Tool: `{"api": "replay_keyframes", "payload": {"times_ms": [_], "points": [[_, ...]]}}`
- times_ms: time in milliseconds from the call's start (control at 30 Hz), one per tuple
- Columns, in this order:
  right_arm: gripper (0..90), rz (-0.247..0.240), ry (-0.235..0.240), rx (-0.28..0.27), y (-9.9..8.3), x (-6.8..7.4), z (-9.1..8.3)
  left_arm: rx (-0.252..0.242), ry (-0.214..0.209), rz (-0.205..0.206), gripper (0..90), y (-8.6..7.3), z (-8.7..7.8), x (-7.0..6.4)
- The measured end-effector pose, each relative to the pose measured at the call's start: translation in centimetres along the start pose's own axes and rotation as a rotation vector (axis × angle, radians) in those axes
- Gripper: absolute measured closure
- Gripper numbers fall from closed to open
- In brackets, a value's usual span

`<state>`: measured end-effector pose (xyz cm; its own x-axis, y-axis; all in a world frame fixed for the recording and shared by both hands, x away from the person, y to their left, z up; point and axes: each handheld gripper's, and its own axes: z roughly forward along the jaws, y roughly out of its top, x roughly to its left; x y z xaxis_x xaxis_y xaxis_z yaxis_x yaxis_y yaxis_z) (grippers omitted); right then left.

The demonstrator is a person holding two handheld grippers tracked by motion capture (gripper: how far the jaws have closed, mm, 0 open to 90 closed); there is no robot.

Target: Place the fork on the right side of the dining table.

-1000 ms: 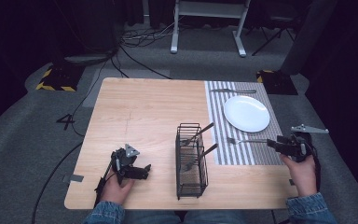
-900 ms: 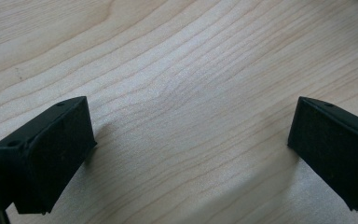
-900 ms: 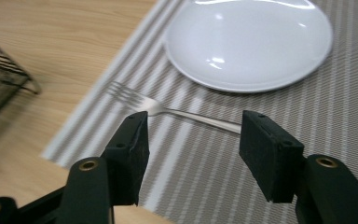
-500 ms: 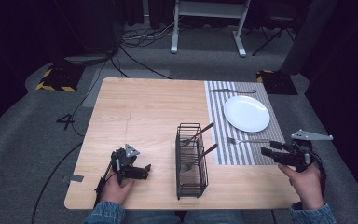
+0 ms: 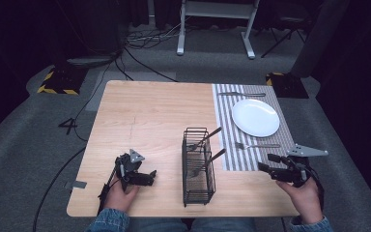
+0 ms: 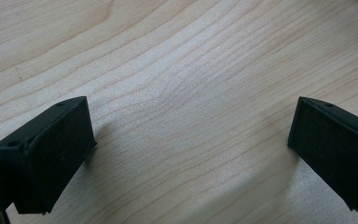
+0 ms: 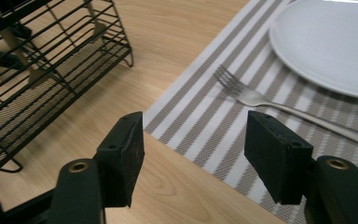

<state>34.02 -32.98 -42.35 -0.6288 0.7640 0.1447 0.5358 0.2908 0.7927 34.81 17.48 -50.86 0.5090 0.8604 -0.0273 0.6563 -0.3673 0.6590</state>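
High view shows my right gripper (image 5: pixel 269 169) off the near right corner of the striped placemat (image 5: pixel 232 159), jaws apart and empty. The fork (image 5: pixel 256 145) lies flat on the placemat, just in front of the white plate (image 5: pixel 255 117), tines towards the wire cutlery caddy (image 5: pixel 197 166). I judge the fork placed and the caddy next: swing right gripper towards the black-handled utensils left in it. My left gripper (image 5: pixel 145 178) rests left of the caddy, jaws wide, holding nothing.
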Motion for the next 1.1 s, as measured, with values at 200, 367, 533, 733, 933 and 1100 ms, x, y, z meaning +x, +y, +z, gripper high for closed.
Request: {"api": "replay_keyframes", "payload": {"times_ms": [200, 367, 533, 733, 933, 1100], "points": [[37.6, -0.002, 0.03, 0.016, -1.0, 0.8, 1.2, -0.001, 0.0, -0.002, 0.4, 0.0, 0.0, 0.0], [37.5, -0.011, 0.056, 0.024, -1.9, 1.6, 2.9, -0.001, 0.0, -0.002, 0.4, 0.0, 0.0, 0.0], [40.8, -0.08, -0.008, 0.064, -2.7, 1.8, 4.8, 0.0, 0.0, 0.0, 0.4, 0.0, 0.0, 0.0], [39.5, -0.14, -0.021, 0.088, -3.8, 2.3, 6.4, -0.001, 0.0, -0.002, 0.4, 0.0, 0.0, 0.0], [38.6, -0.192, -0.031, 0.094, -4.4, 2.8, 7.0, 0.0, 0.0, 0.0, 0.3, 0.0, 0.0, 0.0], [32.3, -0.188, -0.017, 0.087, -5.2, 2.5, 7.4, -0.001, 0.0, -0.002, 0.3, 0.0, 0.0, 0.0]]}}
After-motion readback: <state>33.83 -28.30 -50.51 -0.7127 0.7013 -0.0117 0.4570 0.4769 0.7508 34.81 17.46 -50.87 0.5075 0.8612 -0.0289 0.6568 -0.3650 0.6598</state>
